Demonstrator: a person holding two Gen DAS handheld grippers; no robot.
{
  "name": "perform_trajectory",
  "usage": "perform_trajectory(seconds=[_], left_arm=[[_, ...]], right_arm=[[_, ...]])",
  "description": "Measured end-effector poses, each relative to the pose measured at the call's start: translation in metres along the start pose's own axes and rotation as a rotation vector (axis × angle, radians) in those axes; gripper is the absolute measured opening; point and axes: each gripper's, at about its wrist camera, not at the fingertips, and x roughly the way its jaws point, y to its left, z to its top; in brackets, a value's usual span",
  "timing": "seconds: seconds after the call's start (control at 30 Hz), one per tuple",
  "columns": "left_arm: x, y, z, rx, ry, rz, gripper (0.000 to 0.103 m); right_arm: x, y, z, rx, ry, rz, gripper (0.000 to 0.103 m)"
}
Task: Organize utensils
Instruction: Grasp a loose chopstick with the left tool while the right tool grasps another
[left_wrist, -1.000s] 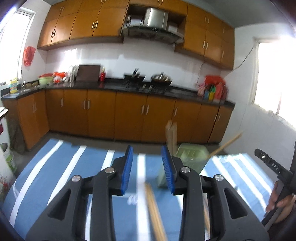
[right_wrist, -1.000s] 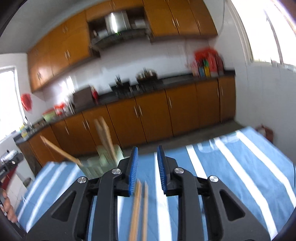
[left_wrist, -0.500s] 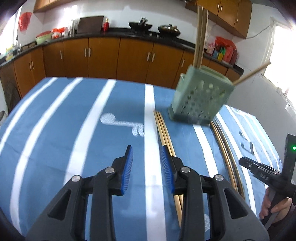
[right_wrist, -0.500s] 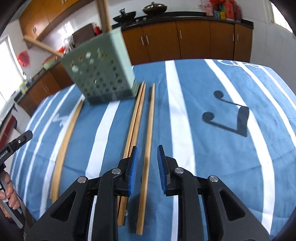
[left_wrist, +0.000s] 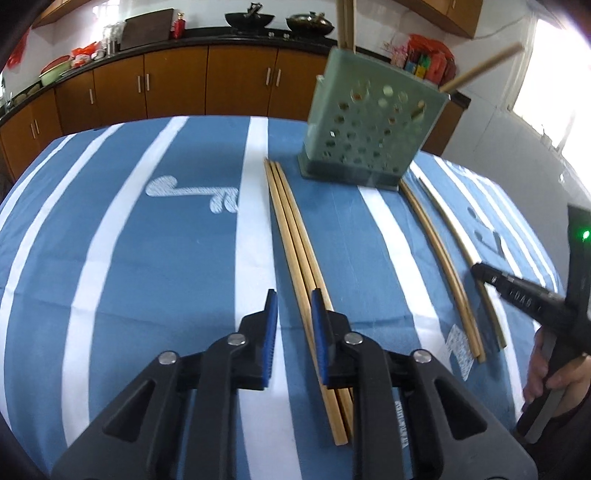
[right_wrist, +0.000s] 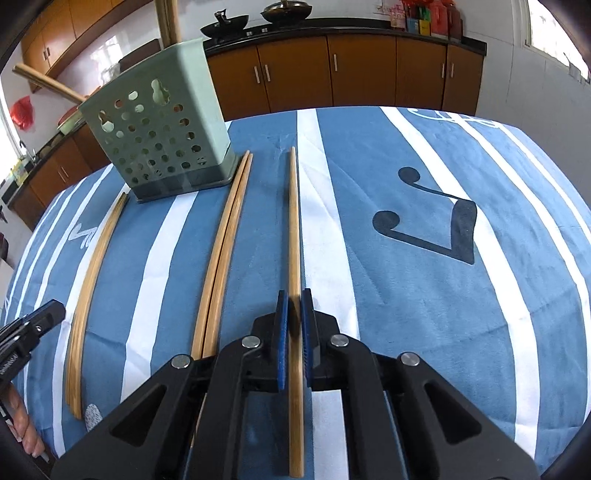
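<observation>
Three wooden chopsticks (left_wrist: 291, 229) lie side by side on the blue striped cloth (left_wrist: 177, 251). My left gripper (left_wrist: 294, 293) is low over their near end, its jaws closing. The leftmost stick lies between the blue pads, with a gap still showing on its left. A single chopstick (right_wrist: 293, 221) runs between the pads of my right gripper (right_wrist: 294, 293), which is shut on it near its near end. The green perforated holder (left_wrist: 369, 122) (right_wrist: 162, 129) stands at the far end of the sticks with a few chopsticks upright in it.
A pair of chopsticks (right_wrist: 225, 240) lies left of the held one. In the left wrist view, two more chopsticks (left_wrist: 439, 251) curve along the right. A hand (left_wrist: 554, 373) holds the right gripper's handle. Brown kitchen cabinets (right_wrist: 332, 74) stand beyond the table's far edge.
Both grippers have dropped from looking across the kitchen to pointing down at the table. The right jaws have shut on the single chopstick. The left jaws have narrowed around the three sticks.
</observation>
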Motion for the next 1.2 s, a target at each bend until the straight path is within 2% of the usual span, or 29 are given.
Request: perform_trajectory(seconds=[0.23, 0.4, 0.5, 0.8, 1.0, 1.2], left_arm=[[0.01, -0.007, -0.004, 0.032, 0.021, 0.022, 0.016], [0.017, -0.01, -0.001, 0.042, 0.022, 0.065, 0.016], [0.018, -0.009, 0.002, 0.038, 0.018, 0.091, 0.009], [0.017, 0.034, 0.014, -0.045, 0.006, 0.16, 0.008], [0.019, 0.049, 0.022, -0.066, -0.002, 0.14, 0.009], [0.021, 0.049, 0.023, -0.065, -0.015, 0.135, 0.01]], right_arm=[[0.0, 0.001, 0.0, -0.013, -0.002, -0.004, 0.008], [-0.001, 0.002, -0.002, -0.024, -0.001, 0.008, 0.008], [-0.002, 0.003, -0.004, -0.03, -0.002, 0.015, 0.008], [0.005, 0.006, 0.001, -0.061, -0.011, -0.003, 0.008], [0.016, 0.0, 0.014, -0.048, -0.026, -0.043, 0.008], [0.017, -0.004, 0.014, -0.048, -0.039, -0.04, 0.008]])
